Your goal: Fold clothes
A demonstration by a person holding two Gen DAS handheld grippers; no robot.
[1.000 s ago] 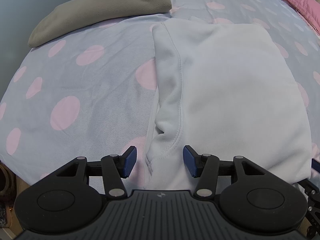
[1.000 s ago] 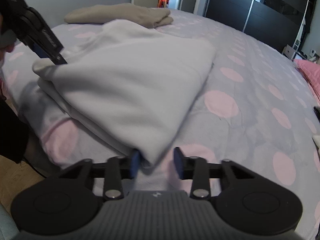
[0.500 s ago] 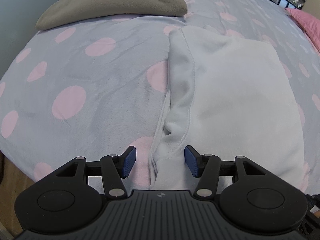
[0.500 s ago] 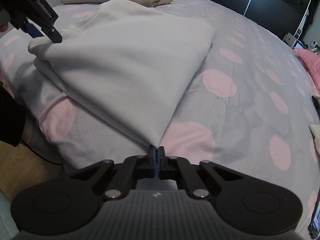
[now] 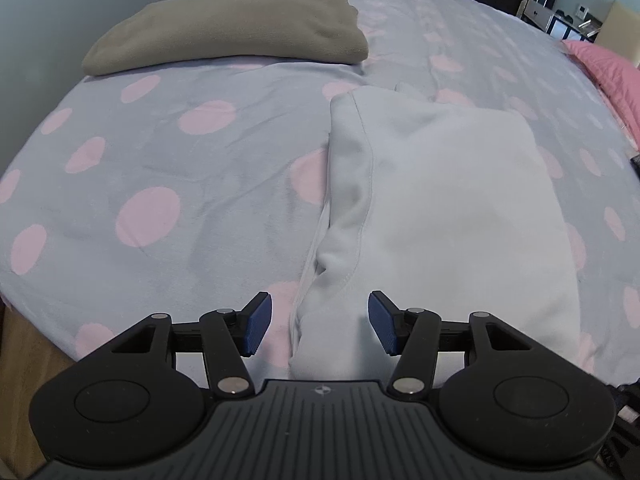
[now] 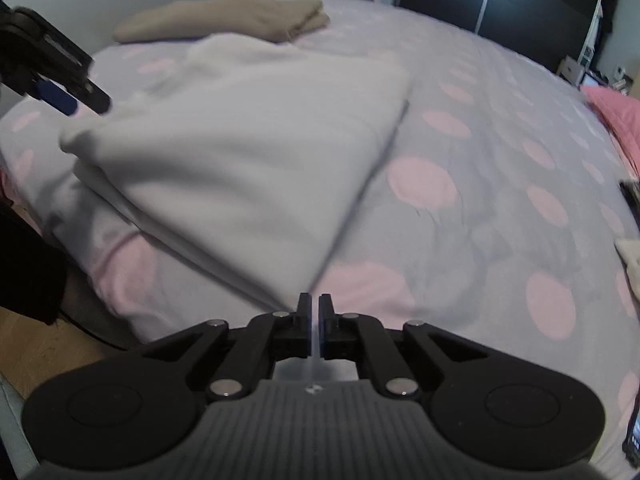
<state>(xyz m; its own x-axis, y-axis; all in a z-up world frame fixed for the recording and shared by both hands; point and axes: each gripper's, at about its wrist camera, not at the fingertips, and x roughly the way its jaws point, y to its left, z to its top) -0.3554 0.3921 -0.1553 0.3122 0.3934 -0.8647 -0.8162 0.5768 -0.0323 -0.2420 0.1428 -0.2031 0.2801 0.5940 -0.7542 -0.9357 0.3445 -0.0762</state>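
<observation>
- Folded white garment [image 5: 452, 208] lies at the bed's [image 5: 168, 168] near edge
- Left claw [image 5: 316, 322] gapes wide around its near corner
- Right claw [image 6: 314, 328] is pinched closed beside the opposite near corner; whether it holds fabric, I cannot tell
- Tan garment [image 5: 236, 32] lies folded near the far edge

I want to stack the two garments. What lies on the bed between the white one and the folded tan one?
Only bare polka-dot bedspread separates the white garment from the tan garment, clearest in the left wrist view.
</observation>
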